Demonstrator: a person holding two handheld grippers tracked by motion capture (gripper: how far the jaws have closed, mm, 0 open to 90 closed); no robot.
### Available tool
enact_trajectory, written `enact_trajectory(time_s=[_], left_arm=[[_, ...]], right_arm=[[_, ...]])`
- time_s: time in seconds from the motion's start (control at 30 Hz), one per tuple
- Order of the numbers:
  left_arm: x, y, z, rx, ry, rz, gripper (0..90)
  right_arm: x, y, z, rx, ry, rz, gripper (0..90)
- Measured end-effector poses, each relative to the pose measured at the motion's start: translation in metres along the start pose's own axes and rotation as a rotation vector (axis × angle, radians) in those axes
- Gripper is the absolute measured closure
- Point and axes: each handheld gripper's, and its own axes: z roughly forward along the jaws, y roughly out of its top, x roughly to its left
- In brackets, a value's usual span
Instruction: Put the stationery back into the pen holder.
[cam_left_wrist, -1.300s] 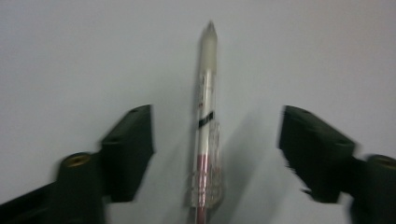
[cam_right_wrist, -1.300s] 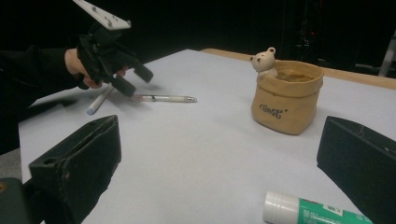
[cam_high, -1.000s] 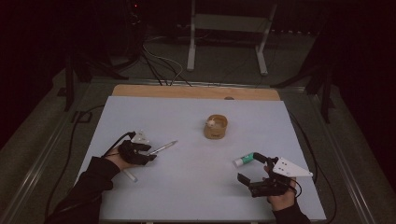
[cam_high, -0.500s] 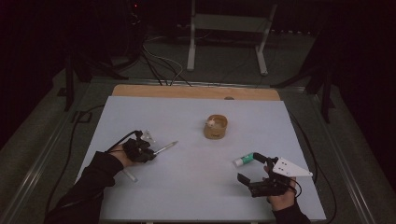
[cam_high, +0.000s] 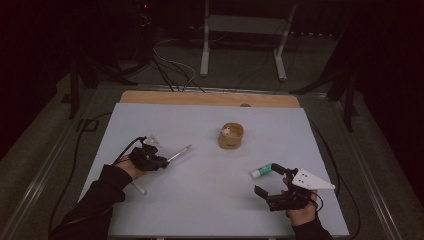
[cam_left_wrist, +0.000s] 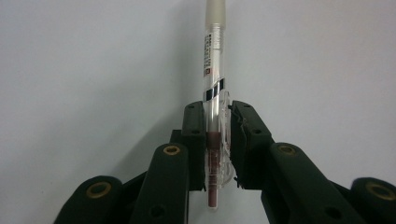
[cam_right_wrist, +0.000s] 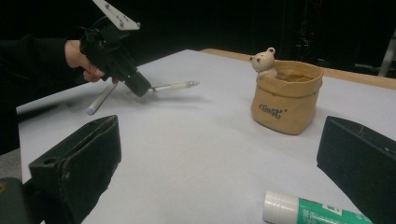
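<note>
Pale counter (cam_high: 210, 200) below, the left tool (cam_left_wrist: 218, 140) has just clenched on a pen (cam_left_wrist: 214, 70) lying straight ahead along its jaws; the right tool (cam_high: 272, 182) stays released.

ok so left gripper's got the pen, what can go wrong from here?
1. The left gripper, jaws just closing, pinches the pen near its tail end, so the long free part could pivot or slip.
2. Another pen lies right beside that hand and could get knocked.
3. The pot looks small, so a tilted pen might miss.

Clear glossy plastic pen (cam_left_wrist: 215, 93), matt black jaws, smooth matt table (cam_high: 200, 200)
</note>
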Motion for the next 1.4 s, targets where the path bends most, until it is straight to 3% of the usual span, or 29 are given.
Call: enact_trajectory(time_s=[0.27, 0.37, 0.53, 0.9, 1.07, 1.4], left_arm=[[-0.002, -0.002, -0.007, -0.076, -0.023, -0.041, 77.5], [-0.006, -0.002, -0.009, -0.091, -0.030, -0.036, 77.5], [-0.015, 0.000, -0.012, -0.124, -0.025, -0.033, 77.4], [-0.042, 0.002, -0.015, -0.221, -0.022, -0.081, 77.4], [-0.053, 0.002, -0.015, -0.274, -0.063, -0.104, 77.4], [-0.084, 0.004, -0.011, -0.323, -0.133, -0.081, 77.4]], right_arm=[[-0.001, 0.000, 0.000, 0.000, 0.000, 0.003, 0.0], [0.000, 0.000, 0.000, 0.001, 0.000, 0.002, 0.0], [0.000, 0.000, 0.001, 0.003, 0.000, 0.004, 0.0], [-0.001, -0.001, 0.000, 0.006, -0.007, 0.019, 0.0], [0.001, 0.000, 0.002, 0.009, -0.003, 0.028, 0.0], [0.010, 0.017, 0.009, -0.013, 0.023, 0.092, 0.0]])
